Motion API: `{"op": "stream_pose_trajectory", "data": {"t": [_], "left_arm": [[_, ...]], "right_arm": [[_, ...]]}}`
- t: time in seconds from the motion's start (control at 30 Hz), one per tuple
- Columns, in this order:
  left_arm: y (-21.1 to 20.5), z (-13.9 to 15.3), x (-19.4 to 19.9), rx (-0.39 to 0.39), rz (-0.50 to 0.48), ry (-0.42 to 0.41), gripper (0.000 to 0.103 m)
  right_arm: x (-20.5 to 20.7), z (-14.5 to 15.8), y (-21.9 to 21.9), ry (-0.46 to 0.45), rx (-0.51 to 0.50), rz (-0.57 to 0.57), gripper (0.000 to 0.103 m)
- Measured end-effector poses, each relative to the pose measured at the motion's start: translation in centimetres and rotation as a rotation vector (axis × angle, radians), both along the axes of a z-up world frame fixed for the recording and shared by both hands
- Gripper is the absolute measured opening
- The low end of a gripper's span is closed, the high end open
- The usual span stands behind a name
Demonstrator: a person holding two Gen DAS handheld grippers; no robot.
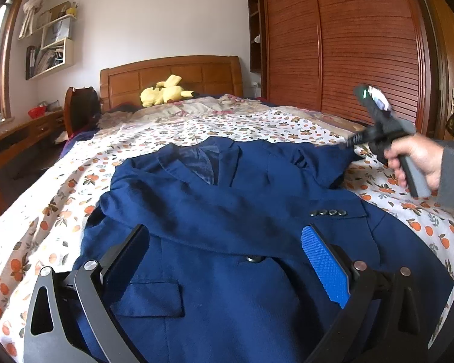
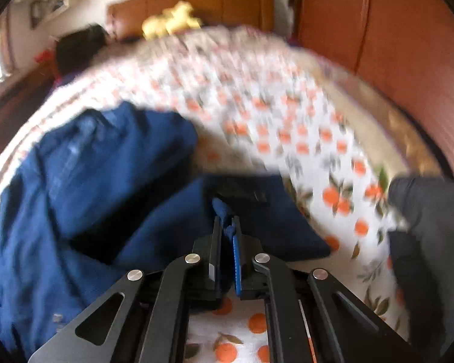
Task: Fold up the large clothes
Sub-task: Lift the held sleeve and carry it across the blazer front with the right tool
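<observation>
A dark blue jacket (image 1: 227,199) lies front up on the orange-print bed sheet (image 1: 60,205), collar toward the headboard. My left gripper (image 1: 225,233) hovers open over its lower front, near a button, with nothing between the fingers. At the right, a hand (image 1: 417,157) holds my right gripper (image 1: 348,143) at the jacket's far right shoulder edge. In the blurred right wrist view, the right gripper (image 2: 227,224) is shut on a small fold of the blue jacket (image 2: 90,181), the cloth bunched between the pads.
A yellow plush toy (image 1: 166,90) lies by the wooden headboard (image 1: 172,75). A slatted wardrobe (image 1: 348,45) stands along the bed's right side. A desk (image 1: 15,133) and chair (image 1: 81,109) are at the left. A grey sleeve (image 2: 423,227) shows at right.
</observation>
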State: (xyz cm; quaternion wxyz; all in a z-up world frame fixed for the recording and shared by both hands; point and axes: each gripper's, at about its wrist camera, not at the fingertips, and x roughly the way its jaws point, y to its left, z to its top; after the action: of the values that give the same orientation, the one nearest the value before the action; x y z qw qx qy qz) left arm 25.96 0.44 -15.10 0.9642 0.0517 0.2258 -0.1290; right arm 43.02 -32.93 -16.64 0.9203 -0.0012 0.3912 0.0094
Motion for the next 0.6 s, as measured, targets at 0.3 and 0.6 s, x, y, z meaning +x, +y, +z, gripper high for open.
{"op": "stream_pose_trajectory", "data": {"t": [0.3,0.6], "left_arm": [[1.4,0.4,-0.8,0.005,0.024,-0.005,0.101],[3.1,0.9,-1.4,0.005,0.053,-0.01,0.101]], "right_arm": [[-5.6,8.9,8.5,-0.215,-0.03,0.244,0.005],[-9.8,9.7,16.4,-0.204,-0.016,0.479,0.009]]}}
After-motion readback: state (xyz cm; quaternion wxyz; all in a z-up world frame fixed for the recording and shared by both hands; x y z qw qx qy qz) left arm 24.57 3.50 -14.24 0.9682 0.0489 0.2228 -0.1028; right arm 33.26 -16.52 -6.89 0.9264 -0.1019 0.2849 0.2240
